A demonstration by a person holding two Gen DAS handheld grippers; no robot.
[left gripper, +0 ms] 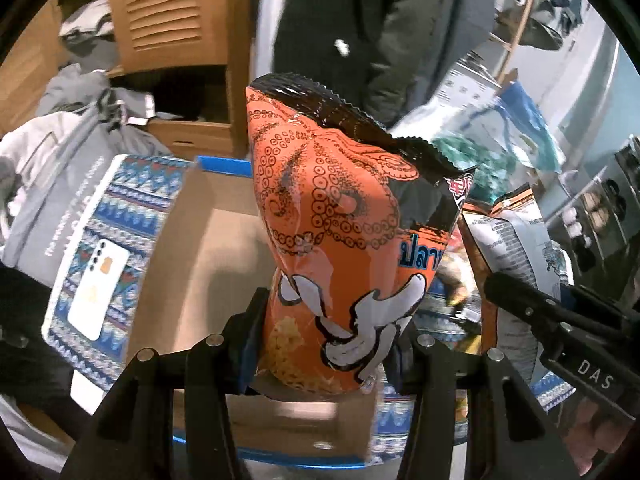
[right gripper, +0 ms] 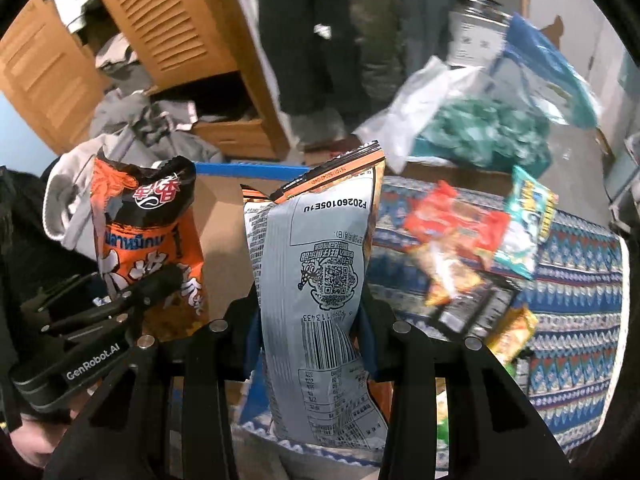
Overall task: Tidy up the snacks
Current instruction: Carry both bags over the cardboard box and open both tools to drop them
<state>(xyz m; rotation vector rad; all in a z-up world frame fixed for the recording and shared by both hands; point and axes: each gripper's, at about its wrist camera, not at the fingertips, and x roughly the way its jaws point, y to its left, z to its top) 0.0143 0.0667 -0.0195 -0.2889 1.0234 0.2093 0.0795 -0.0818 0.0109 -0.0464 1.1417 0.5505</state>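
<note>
My left gripper (left gripper: 326, 340) is shut on an orange octopus-print snack bag (left gripper: 336, 208), held upright over an open cardboard box (left gripper: 208, 264). My right gripper (right gripper: 310, 344) is shut on a grey-backed snack bag (right gripper: 316, 264) with a barcode, held upright beside the box (right gripper: 224, 232). The orange bag (right gripper: 148, 232) and the left gripper (right gripper: 132, 300) show at the left of the right wrist view. The grey-backed bag (left gripper: 508, 248) and the right gripper (left gripper: 560, 320) show at the right of the left wrist view.
Several loose snack packs (right gripper: 460, 232) lie on a blue patterned cloth (right gripper: 580, 280) to the right. A white phone (left gripper: 100, 288) lies on the cloth left of the box. Clothes (left gripper: 60, 152), a wooden louvred cabinet (right gripper: 172, 40) and a standing person (left gripper: 340, 20) are behind.
</note>
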